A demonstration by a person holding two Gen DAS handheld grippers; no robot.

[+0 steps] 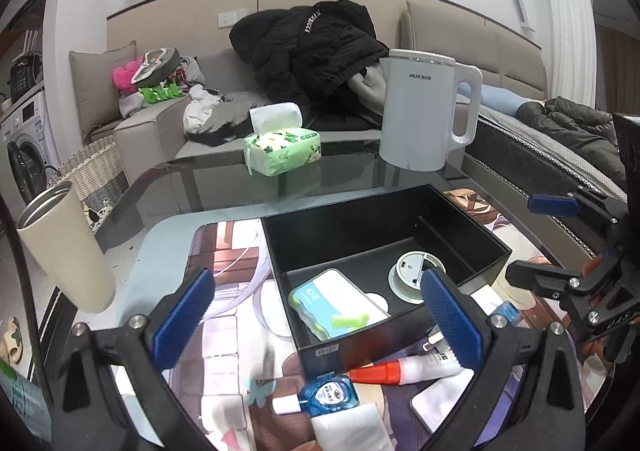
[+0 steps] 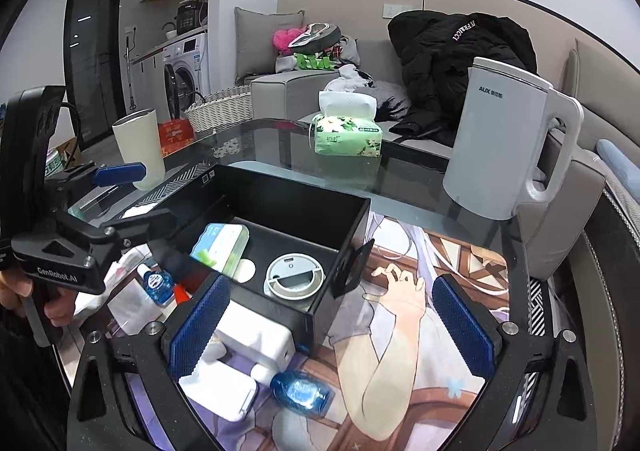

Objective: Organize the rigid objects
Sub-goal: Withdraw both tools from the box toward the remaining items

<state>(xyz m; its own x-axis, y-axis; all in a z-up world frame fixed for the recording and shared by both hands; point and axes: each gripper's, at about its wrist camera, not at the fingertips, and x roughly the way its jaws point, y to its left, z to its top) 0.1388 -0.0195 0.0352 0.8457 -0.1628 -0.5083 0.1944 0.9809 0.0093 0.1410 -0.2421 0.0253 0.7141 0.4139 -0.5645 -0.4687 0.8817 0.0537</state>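
Note:
A black open box point(image 1: 472, 251) point(image 2: 316, 317) sits on the printed mat. Inside lie a teal-and-white case point(image 1: 332, 301) point(image 2: 220, 243) with a green piece on it and a round white-and-grey device point(image 1: 412, 271) point(image 2: 294, 277). In front of the box lie a blue bottle point(image 1: 330, 393) point(image 2: 156, 281), a white tube with a red-orange cap point(image 1: 404, 369), a second blue bottle point(image 2: 300, 391) and a white charger point(image 2: 256, 335). My left gripper point(image 1: 320, 319) is open above the box's near edge. My right gripper point(image 2: 332, 327) is open at the box's near corner. Both are empty.
A white AUX kettle point(image 1: 420, 111) point(image 2: 500, 147), a green tissue pack point(image 1: 282, 149) point(image 2: 346, 137) and a beige tumbler point(image 1: 66, 247) point(image 2: 140, 147) stand on the glass table. A sofa piled with clothes point(image 1: 312, 51) is behind. A white flat device point(image 2: 224, 391) lies near my right gripper.

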